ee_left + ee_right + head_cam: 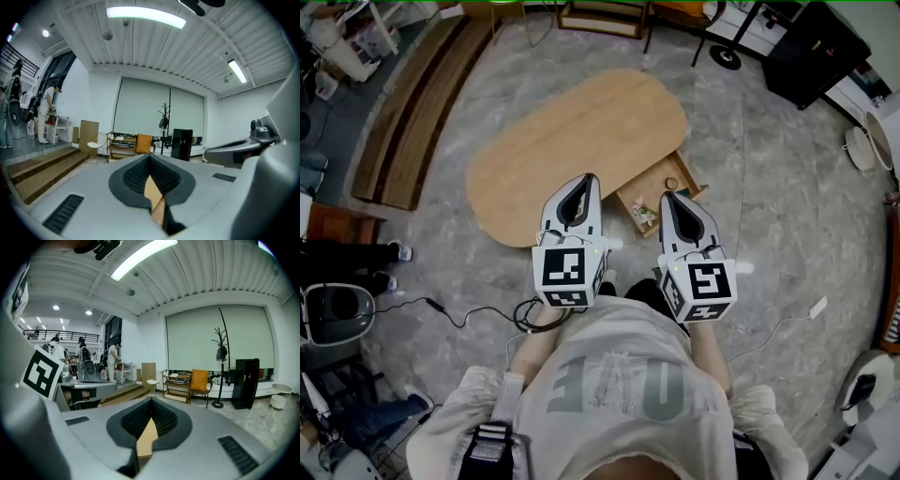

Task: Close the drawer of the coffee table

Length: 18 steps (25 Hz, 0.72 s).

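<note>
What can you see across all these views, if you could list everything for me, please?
coffee table: one, light wood, middle of the floor
drawer: one, wood, open at the table's near right side
small items: several, pinkish, inside the drawer
steps: one flight, brown wood, left
cabinet: one, black, far right
chair: one, orange, by the far wall
left gripper: one, pale grey, shut, empty, near the table's edge
right gripper: one, pale grey, shut, empty, near the drawer

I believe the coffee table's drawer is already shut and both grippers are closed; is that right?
Not quite: the drawer stands open, pulled out from the coffee table, as the head view shows. The left gripper and right gripper are indeed closed.
</note>
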Tool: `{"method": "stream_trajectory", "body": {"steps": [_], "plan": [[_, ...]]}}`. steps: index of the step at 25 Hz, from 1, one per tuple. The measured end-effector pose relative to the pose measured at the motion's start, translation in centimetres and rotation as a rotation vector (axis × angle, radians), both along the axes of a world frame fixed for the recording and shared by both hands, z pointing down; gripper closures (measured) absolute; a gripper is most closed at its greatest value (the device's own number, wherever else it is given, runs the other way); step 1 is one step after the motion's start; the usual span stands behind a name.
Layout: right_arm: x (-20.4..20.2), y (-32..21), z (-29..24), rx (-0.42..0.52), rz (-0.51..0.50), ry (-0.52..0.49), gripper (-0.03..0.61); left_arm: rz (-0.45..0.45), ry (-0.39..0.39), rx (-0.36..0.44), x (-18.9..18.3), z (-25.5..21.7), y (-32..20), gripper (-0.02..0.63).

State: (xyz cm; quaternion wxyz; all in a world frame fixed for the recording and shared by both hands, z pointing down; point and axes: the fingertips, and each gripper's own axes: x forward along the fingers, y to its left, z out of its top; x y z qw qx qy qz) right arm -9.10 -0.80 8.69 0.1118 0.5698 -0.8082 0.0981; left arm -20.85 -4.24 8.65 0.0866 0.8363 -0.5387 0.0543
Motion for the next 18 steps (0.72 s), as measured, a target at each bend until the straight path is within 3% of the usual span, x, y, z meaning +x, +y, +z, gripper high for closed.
{"method": "stream_trajectory", "body": {"steps": [7,18], "plan": [[-0.7,-3.8,0.9,-0.038,-0.043,-0.027,0.572,0.036,-0.006,-0.033,1.3,0.4,-2.7,0.607],[-1.2,-5.8,0.5,-0.017,-0.102,-0.035,0.573,-0.055,0.013,-0.053,0.8,0.2,-2.7,0.607]]}}
